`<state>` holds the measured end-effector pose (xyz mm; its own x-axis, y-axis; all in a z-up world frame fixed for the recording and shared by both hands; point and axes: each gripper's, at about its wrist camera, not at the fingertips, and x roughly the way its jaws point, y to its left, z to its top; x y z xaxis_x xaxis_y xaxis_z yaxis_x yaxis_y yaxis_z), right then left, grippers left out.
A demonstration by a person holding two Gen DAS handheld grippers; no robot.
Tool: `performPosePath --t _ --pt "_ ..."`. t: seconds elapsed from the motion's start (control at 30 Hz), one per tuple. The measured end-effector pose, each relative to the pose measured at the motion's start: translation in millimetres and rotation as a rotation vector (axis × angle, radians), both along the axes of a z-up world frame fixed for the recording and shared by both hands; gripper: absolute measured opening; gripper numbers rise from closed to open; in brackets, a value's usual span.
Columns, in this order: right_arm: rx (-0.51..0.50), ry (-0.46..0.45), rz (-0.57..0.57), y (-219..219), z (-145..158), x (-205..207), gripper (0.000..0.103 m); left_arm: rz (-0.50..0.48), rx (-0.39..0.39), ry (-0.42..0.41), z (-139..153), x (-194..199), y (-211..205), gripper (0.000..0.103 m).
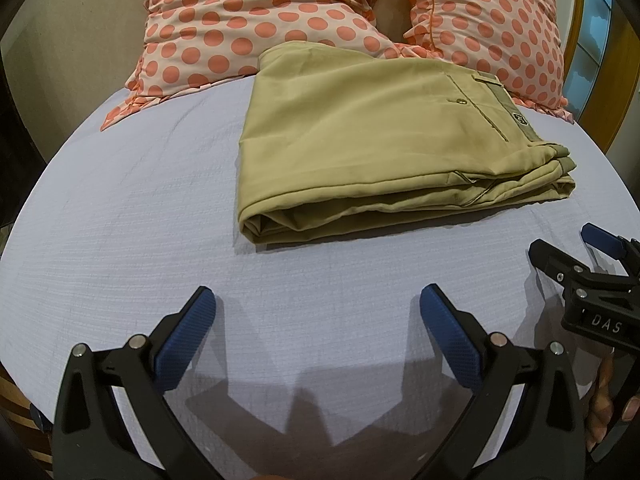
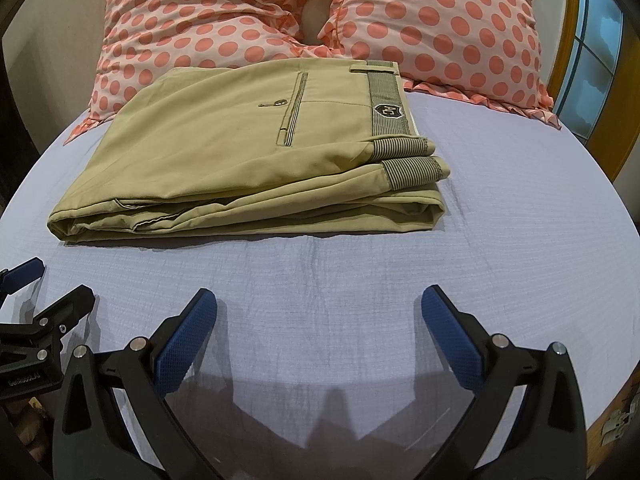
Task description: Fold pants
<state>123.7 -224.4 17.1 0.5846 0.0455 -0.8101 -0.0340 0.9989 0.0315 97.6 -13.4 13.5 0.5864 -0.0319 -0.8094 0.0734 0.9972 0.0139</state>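
Observation:
Khaki pants (image 1: pixel 360 136) lie folded into a flat rectangle on the lavender bed sheet (image 1: pixel 120 240), waistband with a striped lining and a badge to the right; they also show in the right wrist view (image 2: pixel 224 148). My left gripper (image 1: pixel 318 300) is open and empty, held over the sheet in front of the pants, apart from them. My right gripper (image 2: pixel 319 300) is open and empty too, in front of the pants' near folded edge. The right gripper also shows at the right edge of the left wrist view (image 1: pixel 576 252); the left gripper shows at the left edge of the right wrist view (image 2: pixel 48 284).
Two pillows with coral polka dots (image 1: pixel 248 20) (image 2: pixel 432 28) lean behind the pants at the head of the bed. A wooden frame with glass panes (image 2: pixel 592 60) stands at the far right. The bed's near edge lies under the grippers.

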Motion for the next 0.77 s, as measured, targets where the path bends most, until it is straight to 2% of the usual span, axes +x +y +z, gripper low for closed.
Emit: performPosePath --t 0.57,0.77 --pt "0.0 -0.001 -0.001 0.5 -0.1 -0.1 0.102 -0.003 0.002 0.021 0.2 1.9 -0.5 0.101" --pt "0.0 -0.001 -0.001 0.6 -0.1 0.1 0.102 -0.005 0.003 0.002 -0.5 1.0 -1.3 0.101"
